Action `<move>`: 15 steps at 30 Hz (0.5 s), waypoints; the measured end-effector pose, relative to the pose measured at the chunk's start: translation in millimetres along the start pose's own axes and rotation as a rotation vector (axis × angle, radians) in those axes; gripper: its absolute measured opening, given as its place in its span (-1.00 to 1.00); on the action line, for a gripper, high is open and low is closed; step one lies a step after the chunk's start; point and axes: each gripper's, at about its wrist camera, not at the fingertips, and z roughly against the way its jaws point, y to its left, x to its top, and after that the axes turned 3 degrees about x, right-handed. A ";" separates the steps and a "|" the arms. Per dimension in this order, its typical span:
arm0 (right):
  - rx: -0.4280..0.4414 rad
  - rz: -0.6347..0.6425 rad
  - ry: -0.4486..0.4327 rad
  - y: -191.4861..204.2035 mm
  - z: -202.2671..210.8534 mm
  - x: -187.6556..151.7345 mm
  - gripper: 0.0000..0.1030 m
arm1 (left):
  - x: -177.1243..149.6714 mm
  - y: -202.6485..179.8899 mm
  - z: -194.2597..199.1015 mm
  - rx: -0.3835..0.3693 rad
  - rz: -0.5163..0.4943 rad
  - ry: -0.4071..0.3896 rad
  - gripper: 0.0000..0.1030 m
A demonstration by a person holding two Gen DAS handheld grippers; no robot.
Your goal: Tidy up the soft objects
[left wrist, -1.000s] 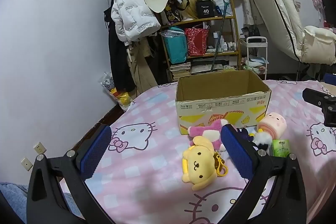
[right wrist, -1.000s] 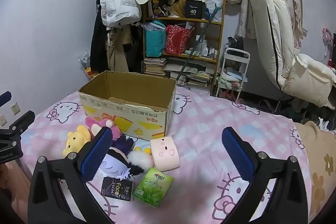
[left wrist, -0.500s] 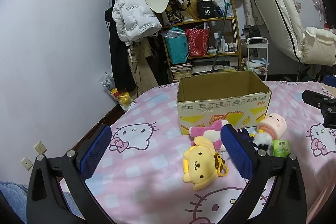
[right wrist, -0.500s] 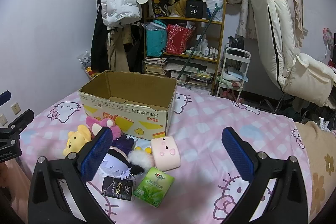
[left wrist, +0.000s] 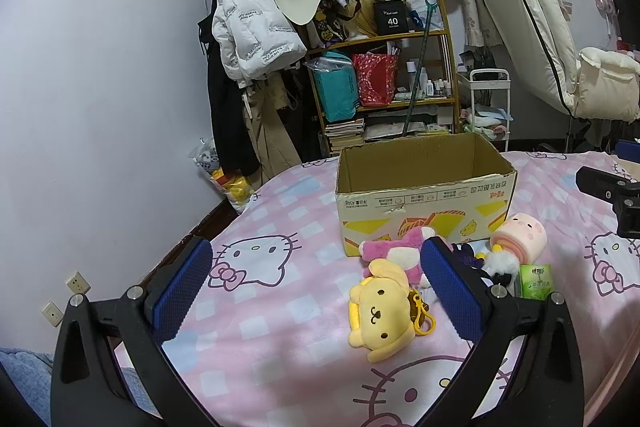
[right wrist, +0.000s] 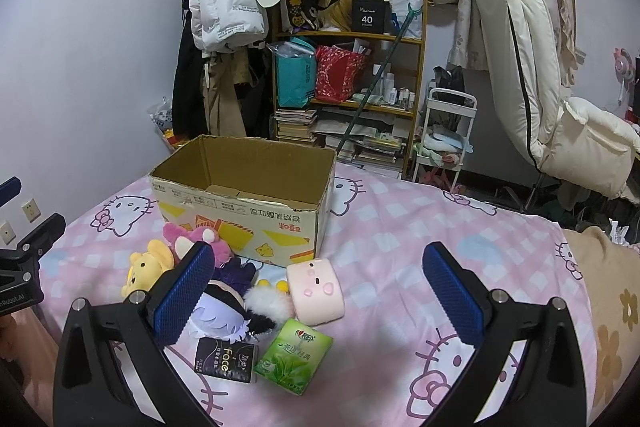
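So the left gripper (left wrist: pixel 316 287) is held low over the bed (left wrist: pixel 280 339), fingers (left wrist: pixel 182 291) spread wide apart with nothing between them. Same deal on the right gripper (right wrist: pixel 318 291): fingers (right wrist: pixel 454 291) wide apart, nothing gripped.

The soft stuff is bunched up in front of the open cardboard box (left wrist: pixel 424 183), which is seen in the middle of the left view and left of center in the right view (right wrist: pixel 244 187). A yellow dog plush (left wrist: pixel 380 319) is lying face up in the lower middle of the left view, just beside the right-hand finger pad. A pink plush (left wrist: pixel 394 251) is wedged between it and the box front. Right of those, a pink roll-shaped plush (right wrist: pixel 316 289) is lying on its side near the box corner, with a dark purple-and-white plush (right wrist: pixel 228 307) touching it on the left.

Two tissue packs are found closest to the right camera, a black one (right wrist: pixel 226 361) and a green one (right wrist: pixel 294 355), side by side on the sheet.
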 end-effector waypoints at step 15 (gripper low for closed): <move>0.005 -0.003 0.005 -0.9 -7.0 -5.1 1.00 | -1.7 -2.7 -0.4 -0.003 -0.014 0.004 0.99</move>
